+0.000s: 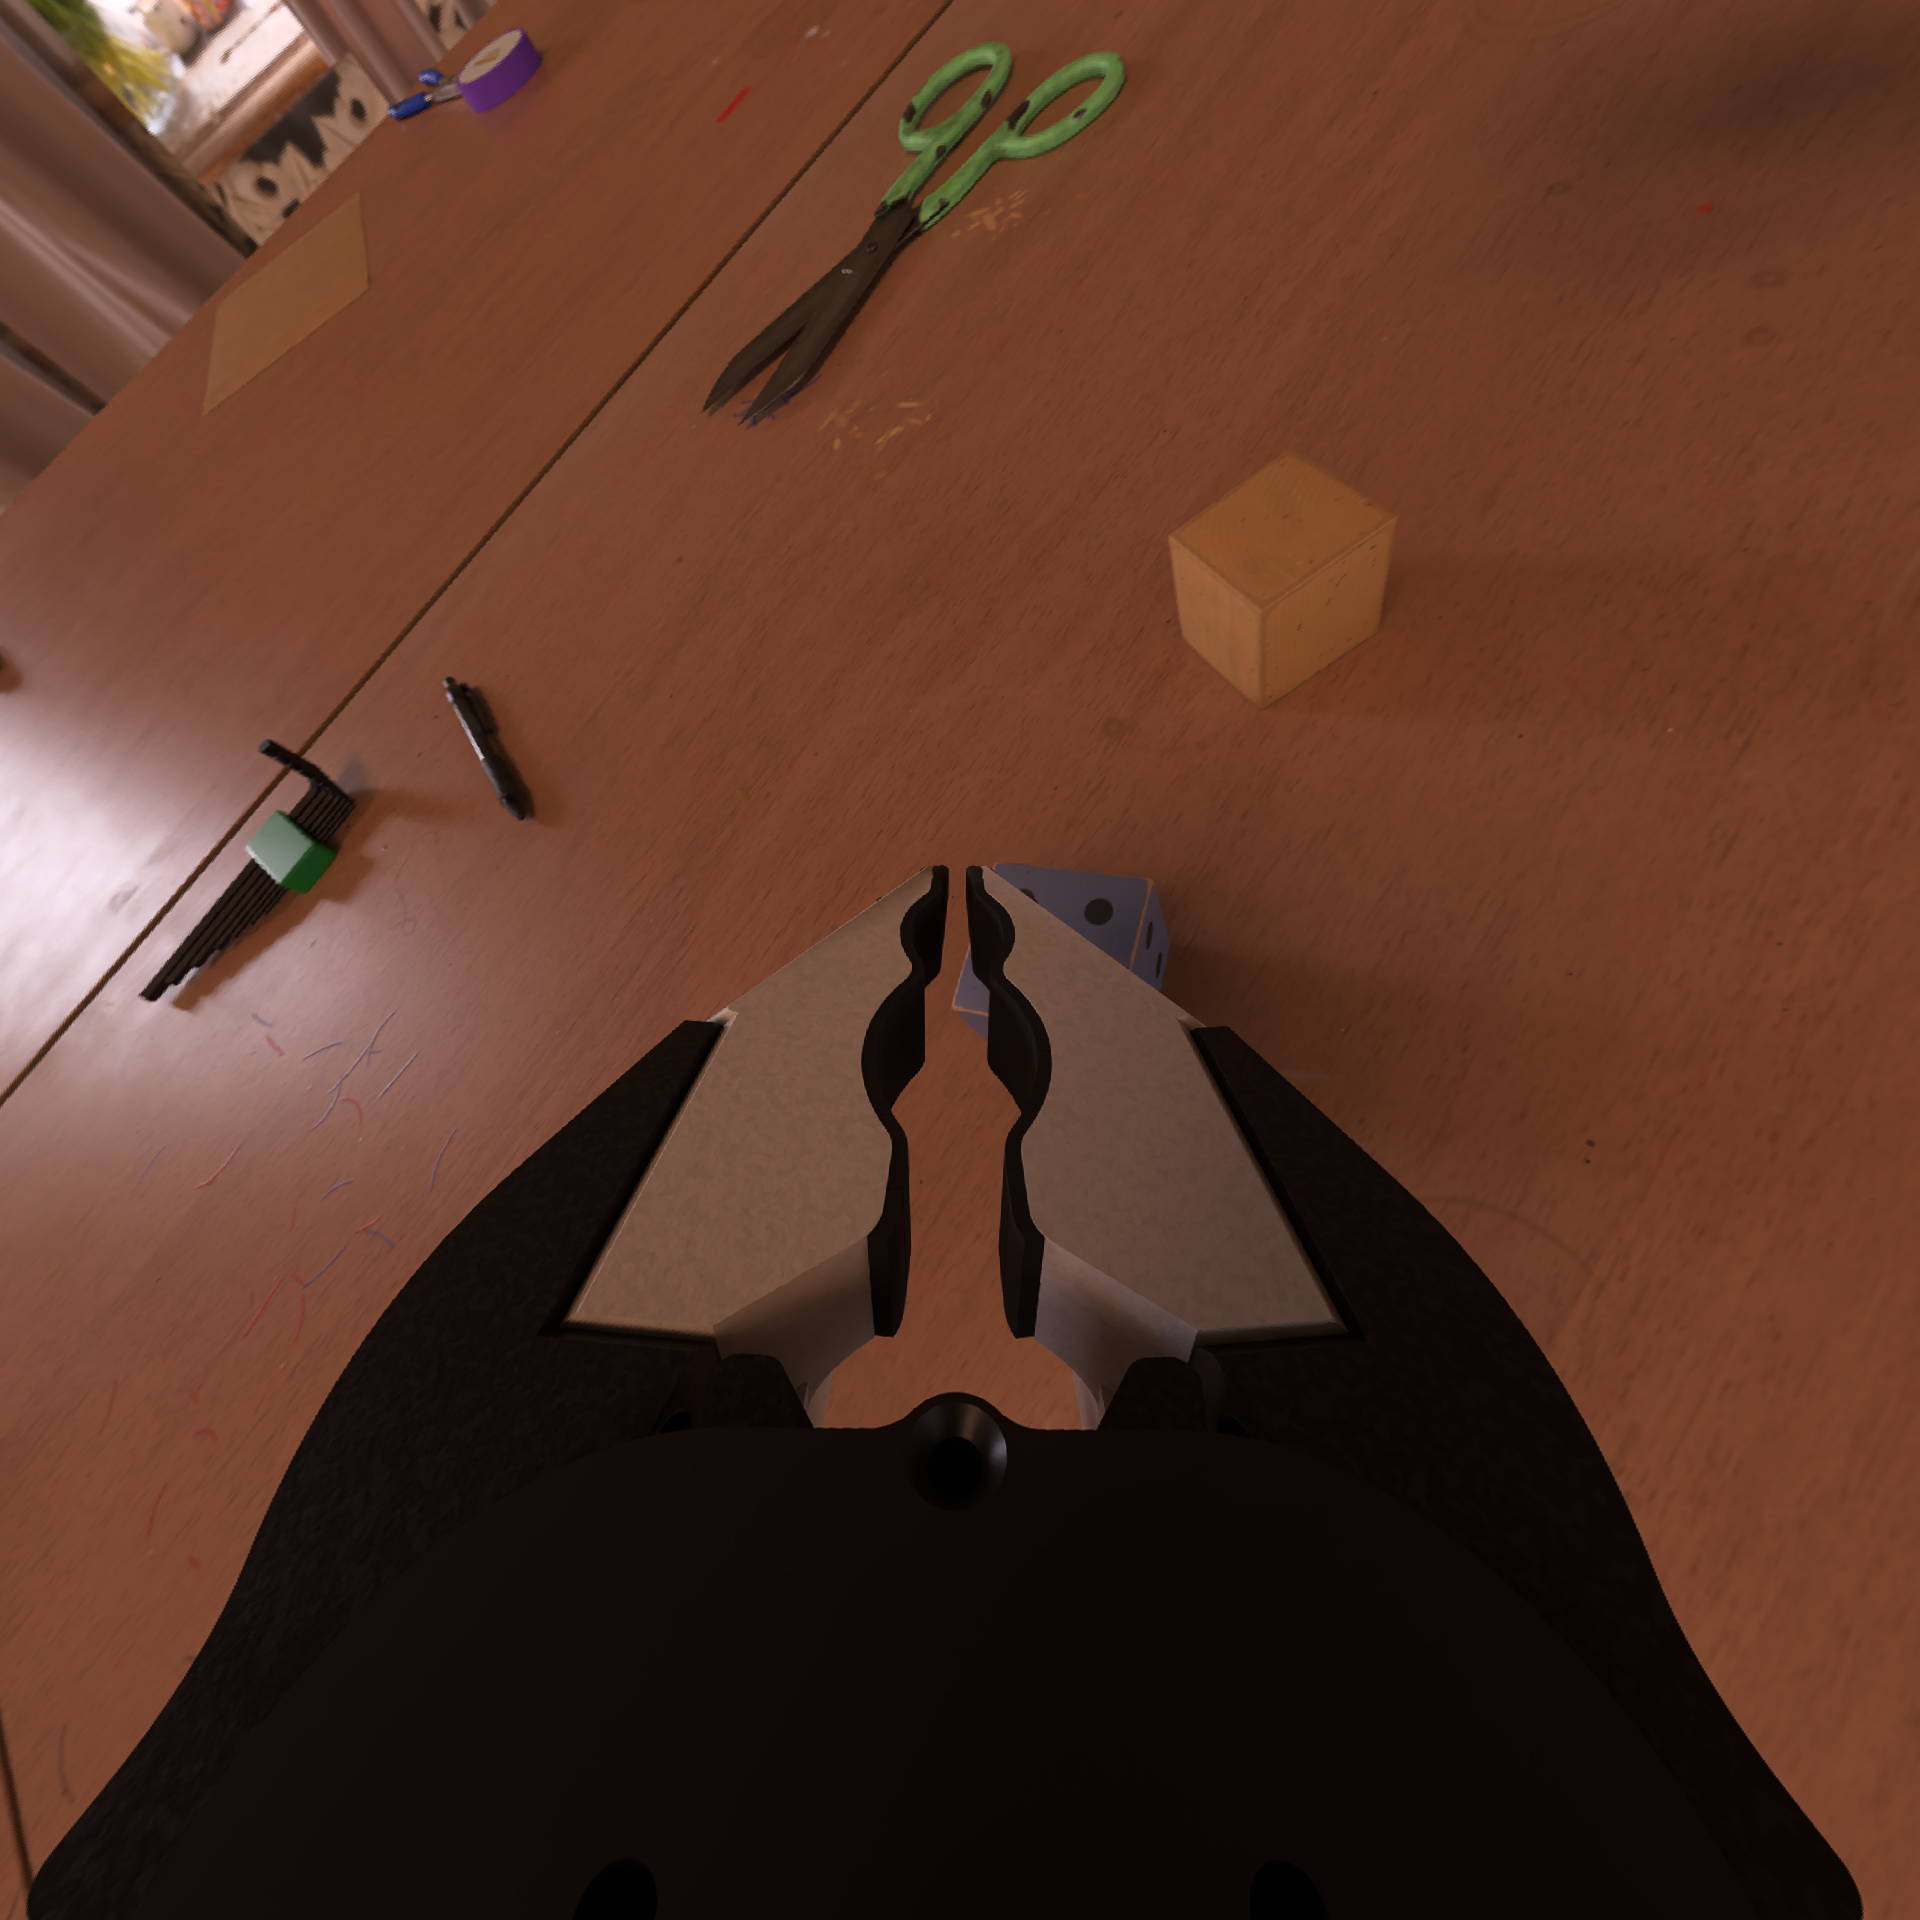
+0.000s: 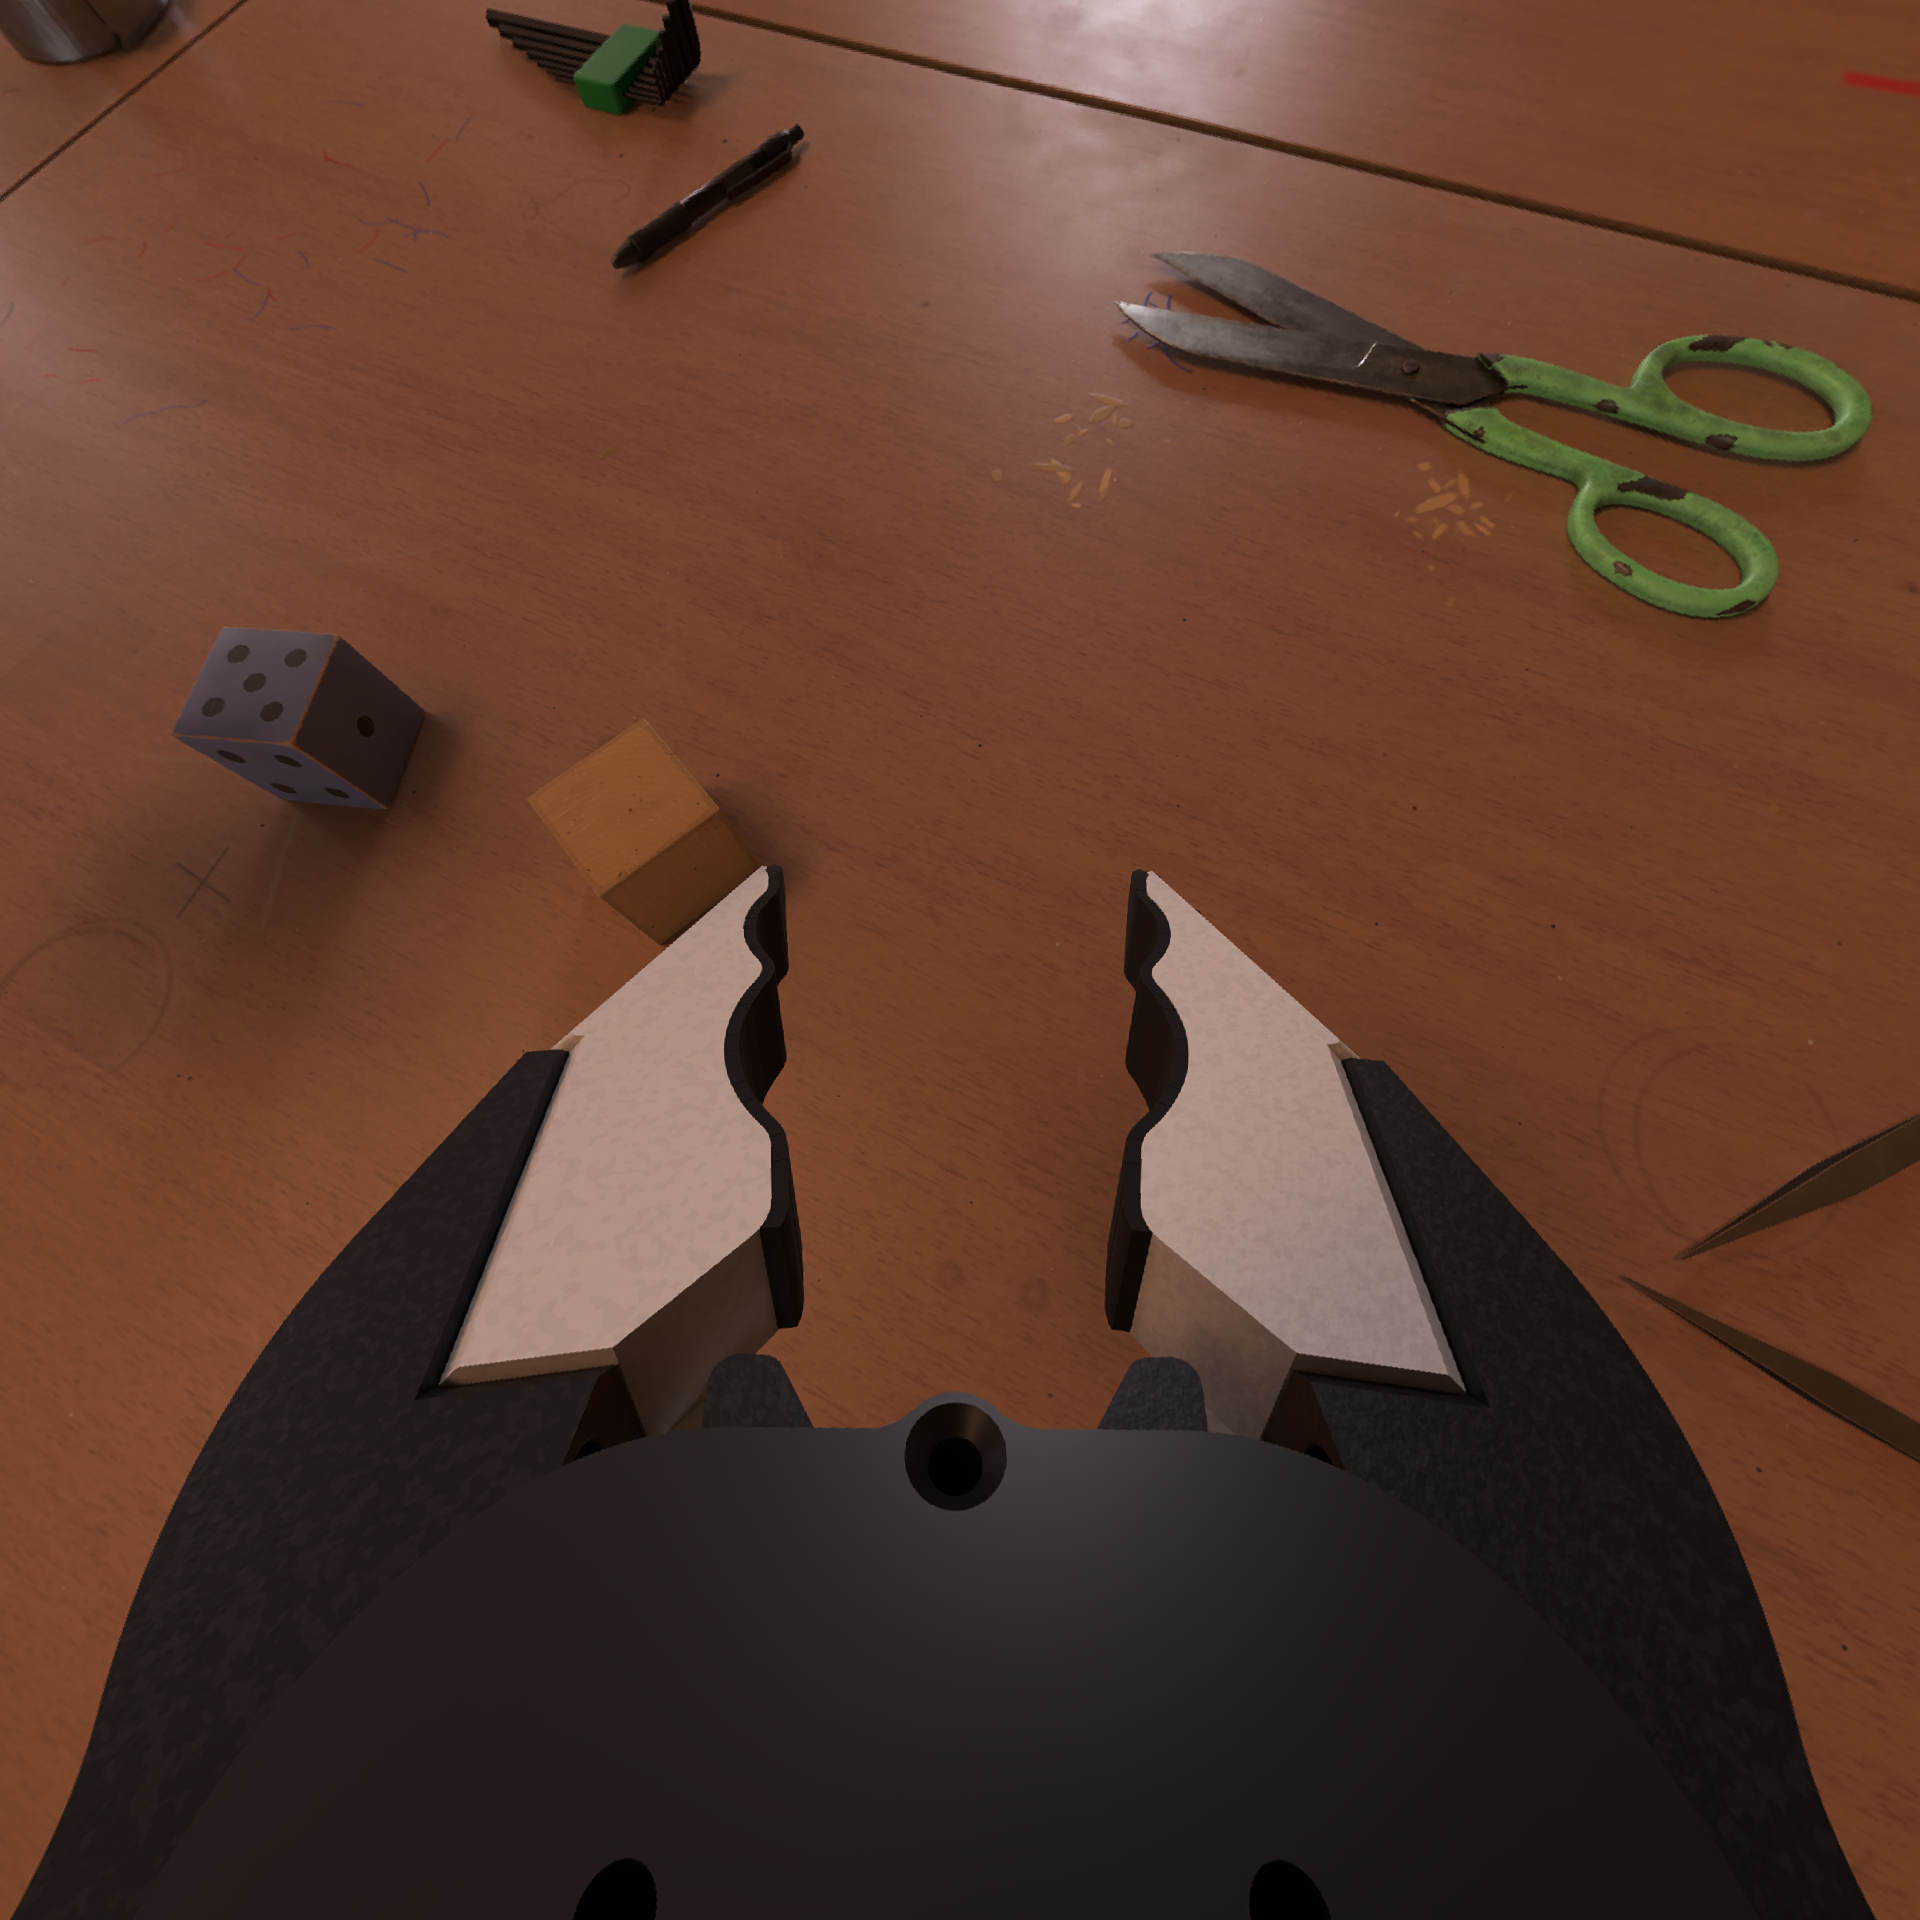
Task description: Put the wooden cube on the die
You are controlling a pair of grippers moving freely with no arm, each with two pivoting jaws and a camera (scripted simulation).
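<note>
The wooden cube (image 1: 1280, 577) stands on the brown table, ahead and to the right of my left gripper (image 1: 957, 879). The left gripper is shut and empty. The pale die (image 1: 1101, 914) with dark pips lies just behind its right finger, partly hidden. In the right wrist view the wooden cube (image 2: 634, 821) sits just left of the left fingertip of my right gripper (image 2: 956, 891), outside the jaws. The die (image 2: 296, 717) stands farther left. The right gripper is open and empty, above the table.
Green-handled scissors (image 1: 914, 218) (image 2: 1507, 405) lie beyond the cube. A black pen (image 1: 488, 748) (image 2: 712, 197) and a hex key set with a green holder (image 1: 260, 862) (image 2: 613, 62) lie nearby. A purple tape roll (image 1: 499, 68) sits far off. Metal tweezers (image 2: 1808, 1278) lie at the right.
</note>
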